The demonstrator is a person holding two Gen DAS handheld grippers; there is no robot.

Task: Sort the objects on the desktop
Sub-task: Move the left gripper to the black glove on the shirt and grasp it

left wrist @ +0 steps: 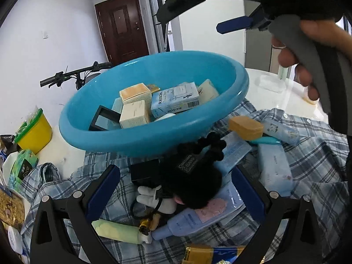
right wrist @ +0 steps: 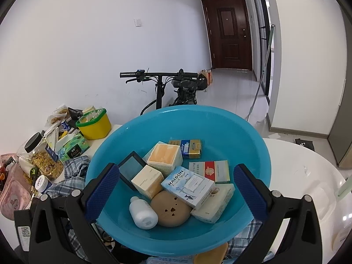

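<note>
A blue plastic basin (left wrist: pixel 136 136) (right wrist: pixel 253 145) sits on a plaid cloth (left wrist: pixel 319 160) and holds several small boxes, a white bottle (right wrist: pixel 143 213) and a tan round case (right wrist: pixel 171 209). My left gripper (left wrist: pixel 176 187) is open, its fingers either side of a black plush toy (left wrist: pixel 193 176) lying among a black box (left wrist: pixel 144 171), a lilac tube (left wrist: pixel 193 220) and a green roll (left wrist: pixel 118 231). My right gripper (right wrist: pixel 176 187) is open and empty above the basin; in the left wrist view it (left wrist: pixel 191 15) hovers at the top.
A yellow tub (left wrist: pixel 35 132) (right wrist: pixel 94 125), a tissue pack (right wrist: pixel 73 148), a jar (right wrist: pixel 44 158) and a pink pouch (right wrist: pixel 13 195) crowd the table's left. Blue packets (left wrist: pixel 275 171) and an orange sponge (left wrist: pixel 246 126) lie right of the basin. A bicycle (right wrist: pixel 167 88) stands behind.
</note>
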